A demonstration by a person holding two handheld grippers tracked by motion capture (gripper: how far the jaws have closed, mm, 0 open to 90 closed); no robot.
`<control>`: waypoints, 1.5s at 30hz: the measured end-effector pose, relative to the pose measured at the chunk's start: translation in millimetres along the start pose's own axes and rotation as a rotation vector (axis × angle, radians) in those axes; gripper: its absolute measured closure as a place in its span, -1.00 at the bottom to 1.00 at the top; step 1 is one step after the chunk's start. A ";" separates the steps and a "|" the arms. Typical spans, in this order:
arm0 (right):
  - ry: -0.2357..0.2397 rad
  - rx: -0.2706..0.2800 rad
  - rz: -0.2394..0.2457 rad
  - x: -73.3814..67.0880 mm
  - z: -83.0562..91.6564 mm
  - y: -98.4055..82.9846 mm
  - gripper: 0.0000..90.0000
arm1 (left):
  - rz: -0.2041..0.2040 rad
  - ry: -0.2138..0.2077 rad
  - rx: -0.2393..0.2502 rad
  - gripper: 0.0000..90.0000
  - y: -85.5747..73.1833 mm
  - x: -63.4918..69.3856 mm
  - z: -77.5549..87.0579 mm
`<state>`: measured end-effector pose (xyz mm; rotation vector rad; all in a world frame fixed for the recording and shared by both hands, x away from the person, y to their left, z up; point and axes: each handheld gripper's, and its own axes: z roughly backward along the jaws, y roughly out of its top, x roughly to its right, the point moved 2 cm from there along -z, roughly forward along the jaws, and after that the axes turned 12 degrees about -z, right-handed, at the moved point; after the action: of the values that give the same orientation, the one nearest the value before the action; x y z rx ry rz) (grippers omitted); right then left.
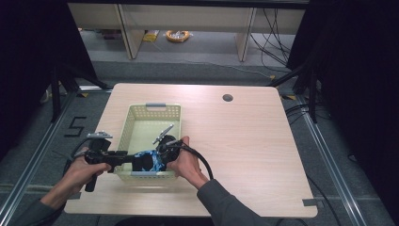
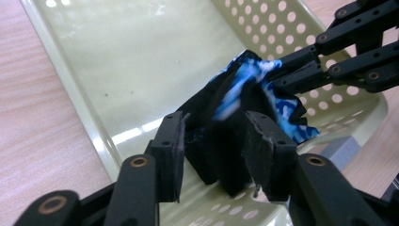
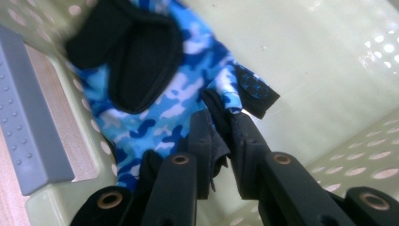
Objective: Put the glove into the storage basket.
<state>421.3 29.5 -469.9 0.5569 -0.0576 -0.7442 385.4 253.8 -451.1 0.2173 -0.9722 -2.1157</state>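
Blue-camo glove (image 3: 160,94) pinched by both hand-held grippers over basket (image 1: 141,123).

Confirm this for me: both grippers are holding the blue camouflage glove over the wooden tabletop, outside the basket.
Wrong in one respect. Both the left gripper and the right gripper do hold the blue camouflage glove, but over the inside of the pale green basket, near its front end, not over the bare table. The high view shows this.
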 end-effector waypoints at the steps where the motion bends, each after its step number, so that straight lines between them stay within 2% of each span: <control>1: -0.005 0.003 0.002 0.0 -0.4 0.3 0.76 | 0.008 0.013 0.022 0.23 1.7 2.9 0.3; 2: -0.005 0.003 0.002 0.0 -0.4 0.3 0.76 | 0.008 0.013 0.022 0.23 1.7 2.9 0.3; 3: -0.009 0.007 -0.004 -0.3 -0.5 0.7 0.71 | -0.012 0.004 0.014 0.23 2.3 4.3 2.0; 4: -0.009 0.007 -0.004 -0.3 -0.5 0.7 0.71 | 0.013 0.007 0.039 0.23 3.4 7.3 0.6; 8: -0.020 0.019 0.015 1.7 0.3 1.6 0.63 | -0.009 -0.005 0.032 0.21 4.8 13.9 1.2; 9: -0.034 0.025 0.014 3.1 1.8 2.0 0.60 | 0.003 -0.010 0.051 0.21 5.9 18.2 -0.4; 11: -0.041 0.037 0.014 3.2 3.8 2.5 0.60 | -0.013 -0.016 0.047 0.20 6.3 20.4 -0.3; 14: -0.034 0.054 0.007 2.3 7.3 3.5 0.57 | -0.007 -0.031 0.055 0.19 7.0 23.7 -2.3; 15: -0.025 0.077 0.014 1.8 11.9 4.8 0.55 | -0.019 -0.029 0.054 0.19 7.0 26.3 -3.1; 19: -0.032 0.101 0.013 -0.1 17.8 5.2 0.51 | -0.019 -0.042 0.063 0.13 8.1 30.7 -3.5; 21: -0.027 0.131 0.039 -0.1 24.9 5.0 0.44 | -0.017 -0.040 0.071 0.01 9.7 35.0 -1.9; 23: -0.024 0.138 0.036 -0.2 27.1 4.4 0.43 | -0.016 -0.053 0.086 -0.02 11.5 39.1 0.5; 28: 0.014 0.199 0.053 -3.3 42.9 -0.5 0.35 | -0.031 -0.080 0.127 -0.16 15.4 56.1 7.3; 31: 0.018 0.226 0.038 -4.4 55.4 -6.3 0.25 | -0.045 -0.098 0.141 -0.21 16.3 68.9 9.3; 32: 0.030 0.243 0.050 -3.6 58.7 -7.6 0.24 | -0.052 -0.109 0.142 -0.23 16.4 73.2 9.5; 35: 0.025 0.275 0.020 0.3 70.1 -14.8 0.21 | -0.080 -0.123 0.153 -0.26 16.9 85.0 9.5; 38: 0.029 0.311 0.021 8.1 79.1 -22.5 0.18 | -0.099 -0.126 0.165 -0.27 18.0 94.6 9.5; 41: 0.030 0.320 -0.006 13.2 85.9 -30.6 0.14 | -0.117 -0.135 0.173 -0.27 18.2 101.8 8.2; 42: 0.043 0.316 -0.005 15.8 89.0 -33.6 0.14 | -0.127 -0.136 0.171 -0.27 17.8 103.1 7.8; 43: 0.038 0.332 -0.021 21.3 93.3 -39.6 0.13 | -0.128 -0.146 0.180 -0.29 17.4 105.4 6.1; 45: 0.039 0.338 -0.026 23.2 94.4 -41.8 0.13 | -0.131 -0.147 0.179 -0.30 17.4 108.5 5.6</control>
<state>389.4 -54.1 -413.5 0.8956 -0.1419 -0.7533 319.4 172.3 -417.9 0.2222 -1.2671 -2.1881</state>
